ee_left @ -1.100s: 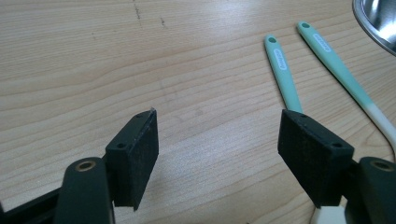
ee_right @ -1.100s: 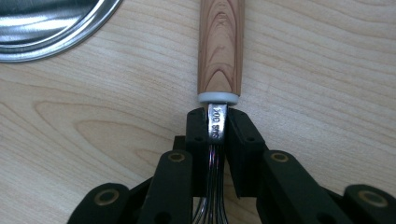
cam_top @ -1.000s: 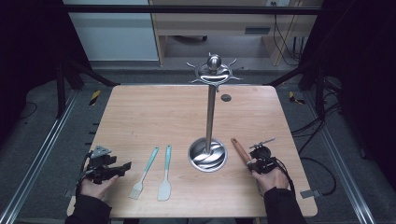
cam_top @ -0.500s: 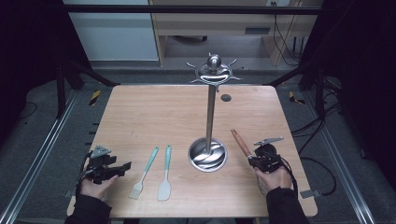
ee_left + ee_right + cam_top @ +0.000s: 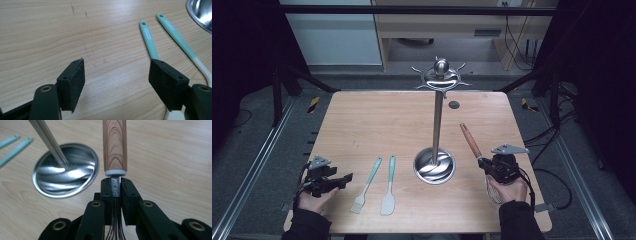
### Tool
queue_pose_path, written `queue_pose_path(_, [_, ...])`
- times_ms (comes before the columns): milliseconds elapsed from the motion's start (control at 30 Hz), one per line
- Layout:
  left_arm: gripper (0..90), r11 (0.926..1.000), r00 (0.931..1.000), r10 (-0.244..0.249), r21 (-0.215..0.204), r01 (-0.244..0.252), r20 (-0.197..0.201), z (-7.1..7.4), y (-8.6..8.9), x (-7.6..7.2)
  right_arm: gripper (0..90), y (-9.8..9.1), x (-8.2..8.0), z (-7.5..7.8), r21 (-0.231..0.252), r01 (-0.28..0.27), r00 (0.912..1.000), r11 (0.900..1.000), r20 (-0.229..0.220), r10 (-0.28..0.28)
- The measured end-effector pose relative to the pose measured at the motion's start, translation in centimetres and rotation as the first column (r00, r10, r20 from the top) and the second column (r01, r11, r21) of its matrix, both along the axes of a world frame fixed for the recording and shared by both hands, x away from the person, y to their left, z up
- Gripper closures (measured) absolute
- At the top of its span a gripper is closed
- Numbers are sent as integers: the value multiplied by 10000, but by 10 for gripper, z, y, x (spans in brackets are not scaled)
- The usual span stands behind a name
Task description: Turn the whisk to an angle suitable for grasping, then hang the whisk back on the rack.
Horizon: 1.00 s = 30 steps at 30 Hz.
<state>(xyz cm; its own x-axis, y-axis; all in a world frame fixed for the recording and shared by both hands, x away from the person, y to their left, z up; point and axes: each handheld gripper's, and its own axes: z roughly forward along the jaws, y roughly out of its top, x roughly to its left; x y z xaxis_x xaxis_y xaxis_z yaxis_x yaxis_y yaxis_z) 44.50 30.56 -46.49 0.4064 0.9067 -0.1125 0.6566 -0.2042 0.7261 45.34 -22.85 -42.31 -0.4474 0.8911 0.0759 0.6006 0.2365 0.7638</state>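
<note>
Whisk (image 5: 114, 150) first: we have it clamped in the right gripper (image 5: 486, 163), jaws closed on the metal neck just below the wooden handle, with the thin wires running back between the jaws toward the hand. In the high view the handle (image 5: 470, 140) points away from us and slightly left, lying low over the counter (image 5: 362, 120) just right of the stand's round steel base (image 5: 434, 165). Whether the handle tip touches the wood or hangs just above it, we cannot tell.

We judge the step in hand to be the pick-up of the whisk, with hanging it on the stand as the likely aim. The stand's pole (image 5: 437, 120) rises to a ring of hooks (image 5: 441, 77) under a ball top, and none of the hooks carries anything yet.

The left gripper (image 5: 343, 178) rests at the near left corner of the counter, jaws wide apart and holding nothing. Just to its right lie a teal-handled brush (image 5: 366, 185) and a teal-handled spatula (image 5: 388, 188), side by side and near but apart from the base.

For the next move we would need to lift the whisk clear, raise it to hook height, and turn it so whatever loop or hole the handle end has can meet a hook; we cannot make out such a loop from here. The pole stands close, so we should swing wide of it.
</note>
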Motion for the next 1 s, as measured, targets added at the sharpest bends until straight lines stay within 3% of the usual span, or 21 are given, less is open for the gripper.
queue_pose_path(233, [289, 9999, 10000, -33, -101, 34, 56, 1, -1, 0, 813, -5, -6, 12, 813, -180, 9963, 9965, 855, 110])
queue_pose_path(567, [289, 9999, 9999, -141, -97, 142, 86, 2, -3, -1, 813, -8, -16, 33, 1571, -511, 9781, 9863, 2074, 177])
queue_pose_path(1000, [288, 9999, 9999, -132, -79, 133, 109, 2, -3, 0, 813, -17, -25, 49, 2137, -670, 9588, 9746, 2842, 36])
